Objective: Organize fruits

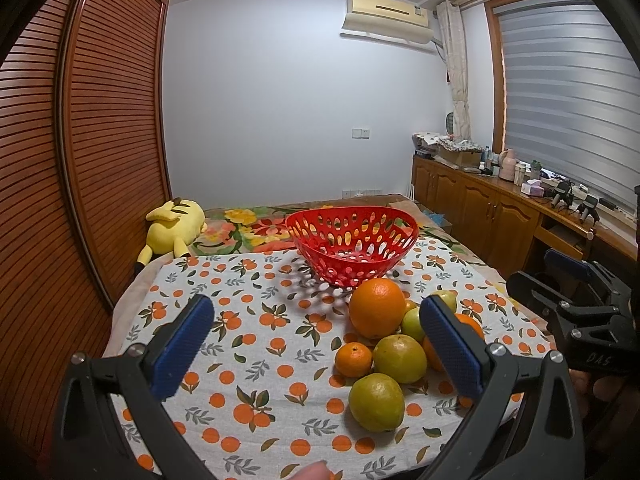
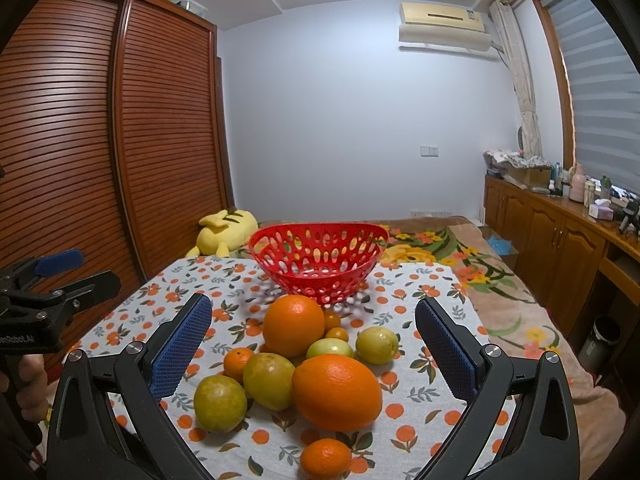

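Observation:
A red perforated basket [image 1: 352, 246] [image 2: 318, 260] stands with nothing in it at the far side of an orange-print cloth [image 1: 248, 320]. In front of it lies a pile of fruit: a big orange [image 1: 377, 308] [image 2: 293, 325], a second big orange [image 2: 337, 391], yellow-green citrus [image 1: 377, 401] [image 2: 220, 403] and small tangerines [image 1: 353, 359] [image 2: 325, 458]. My left gripper [image 1: 320, 344] is open above the cloth, left of the pile. My right gripper [image 2: 316, 350] is open, its fingers spread on either side of the pile, with nothing held.
A yellow plush toy [image 1: 174, 228] lies behind the cloth on a floral blanket. A slatted wooden wardrobe [image 1: 80, 140] stands on the left; wooden cabinets [image 1: 480, 204] with clutter run along the right. The right gripper's body [image 1: 580, 308] shows at the left wrist view's right edge.

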A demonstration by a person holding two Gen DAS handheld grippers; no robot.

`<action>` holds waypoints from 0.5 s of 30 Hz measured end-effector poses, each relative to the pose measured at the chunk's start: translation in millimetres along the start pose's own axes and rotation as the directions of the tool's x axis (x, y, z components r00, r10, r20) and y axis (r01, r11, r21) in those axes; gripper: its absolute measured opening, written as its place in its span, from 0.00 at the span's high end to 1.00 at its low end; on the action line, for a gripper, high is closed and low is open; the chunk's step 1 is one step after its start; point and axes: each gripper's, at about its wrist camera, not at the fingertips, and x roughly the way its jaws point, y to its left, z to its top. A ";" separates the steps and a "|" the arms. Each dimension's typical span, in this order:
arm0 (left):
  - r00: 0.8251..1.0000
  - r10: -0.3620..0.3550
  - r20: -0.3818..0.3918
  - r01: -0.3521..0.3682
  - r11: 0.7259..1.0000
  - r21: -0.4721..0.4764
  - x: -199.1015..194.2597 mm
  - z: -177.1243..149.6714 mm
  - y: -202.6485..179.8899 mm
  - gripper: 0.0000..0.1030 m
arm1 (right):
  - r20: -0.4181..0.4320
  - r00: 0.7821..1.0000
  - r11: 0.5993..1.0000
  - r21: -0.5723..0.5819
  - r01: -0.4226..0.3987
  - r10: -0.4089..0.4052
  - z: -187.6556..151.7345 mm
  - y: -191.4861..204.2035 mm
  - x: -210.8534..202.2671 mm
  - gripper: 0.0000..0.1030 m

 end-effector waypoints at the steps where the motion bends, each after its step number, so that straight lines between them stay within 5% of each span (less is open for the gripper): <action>1: 1.000 -0.001 0.000 0.001 1.000 0.000 0.4 0.8 -0.4 0.00 | 0.000 1.000 1.000 0.000 0.000 0.000 -0.1 0.0 -0.2 0.00; 15: 1.000 -0.003 -0.008 0.003 1.000 -0.002 -0.4 -3.8 -1.9 0.00 | -0.009 1.000 1.000 -0.002 -0.007 0.006 3.5 6.3 1.5 0.00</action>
